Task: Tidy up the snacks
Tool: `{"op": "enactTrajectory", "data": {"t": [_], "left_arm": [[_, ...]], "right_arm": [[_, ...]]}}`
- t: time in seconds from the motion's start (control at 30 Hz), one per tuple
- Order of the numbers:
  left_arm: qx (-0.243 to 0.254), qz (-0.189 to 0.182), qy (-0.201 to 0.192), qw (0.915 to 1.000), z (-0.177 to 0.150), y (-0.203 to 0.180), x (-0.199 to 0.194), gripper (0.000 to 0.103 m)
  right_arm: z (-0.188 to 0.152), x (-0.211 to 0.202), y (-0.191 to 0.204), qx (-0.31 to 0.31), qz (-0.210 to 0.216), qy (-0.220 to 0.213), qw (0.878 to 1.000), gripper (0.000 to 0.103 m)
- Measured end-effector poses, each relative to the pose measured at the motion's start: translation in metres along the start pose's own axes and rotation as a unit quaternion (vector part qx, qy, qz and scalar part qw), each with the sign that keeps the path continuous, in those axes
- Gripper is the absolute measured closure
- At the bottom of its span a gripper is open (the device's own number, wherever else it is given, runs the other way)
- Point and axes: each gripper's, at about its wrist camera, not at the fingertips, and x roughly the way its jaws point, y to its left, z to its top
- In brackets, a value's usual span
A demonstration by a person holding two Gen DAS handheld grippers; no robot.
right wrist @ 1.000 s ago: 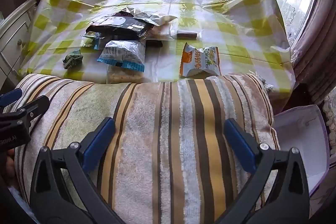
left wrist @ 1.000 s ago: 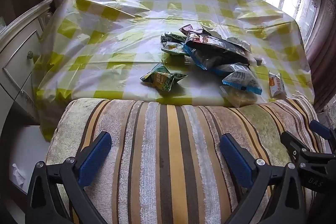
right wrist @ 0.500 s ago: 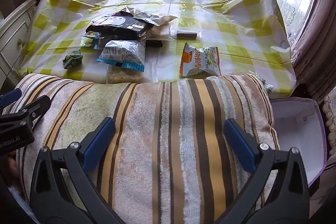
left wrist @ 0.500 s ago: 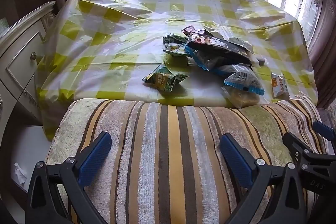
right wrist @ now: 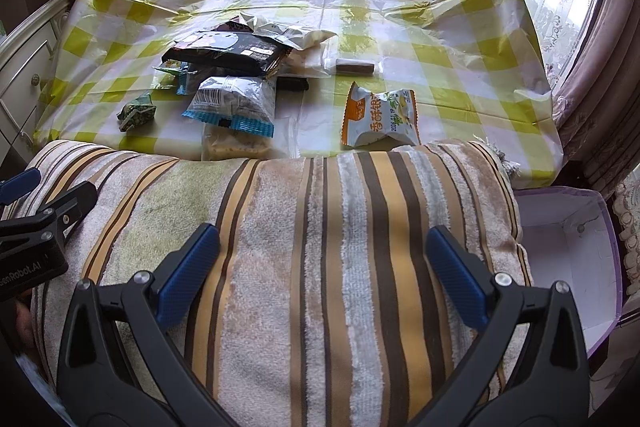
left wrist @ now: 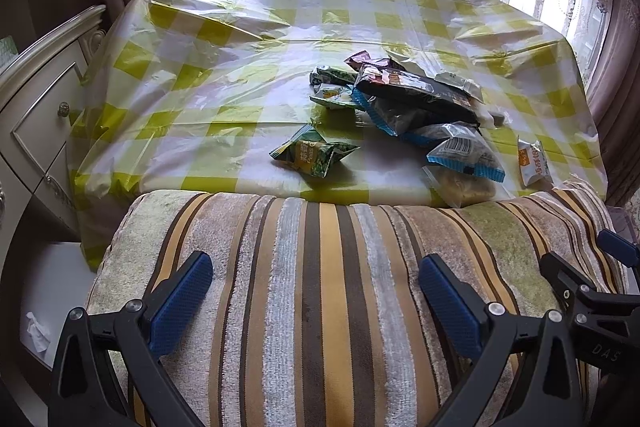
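- A pile of snack packets (left wrist: 412, 107) is lying on a table covered in a yellow and white checked tablecloth (left wrist: 240, 39), beyond a striped cushion (left wrist: 320, 287)
- A green pea packet (left wrist: 312, 157) is sitting apart on the pile's left, and an orange and white packet (right wrist: 380, 117) is sitting apart on its right, near the cushion edge
- A small brown bar (right wrist: 355, 67) is resting further back on the cloth
- The left gripper (left wrist: 316, 291) is hovering over the cushion with its blue pads spread wide, holding nothing
- The right gripper (right wrist: 322, 267) is doing the same, fingers parted and empty
- A pale purple box (right wrist: 572, 259) is standing open and empty to the right of the cushion, below the table edge
- Sorting appears not yet begun: every snack is lying well ahead of both sets of fingers, untouched
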Motion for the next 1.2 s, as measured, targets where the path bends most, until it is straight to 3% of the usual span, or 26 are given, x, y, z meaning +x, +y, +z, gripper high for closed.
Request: {"op": "enactTrajectory", "data": {"t": [0.93, 1.1, 1.2], "left_arm": [[0.002, 0.001, 0.001, 1.0, -0.001, -0.003, 0.002, 0.0], [-0.026, -0.026, 0.003, 0.9993, 0.009, 0.007, 0.011, 0.0], [-0.041, -0.034, 0.006, 0.9986, 0.02, 0.012, 0.019, 0.0]], "right_arm": [[-0.001, 0.001, -0.002, -0.001, -0.001, 0.0, 1.0, 0.0], [0.001, 0.004, -0.002, -0.003, -0.001, 0.003, 1.0, 0.0], [0.004, 0.005, -0.008, 0.001, 0.022, 0.004, 1.0, 0.0]]}}
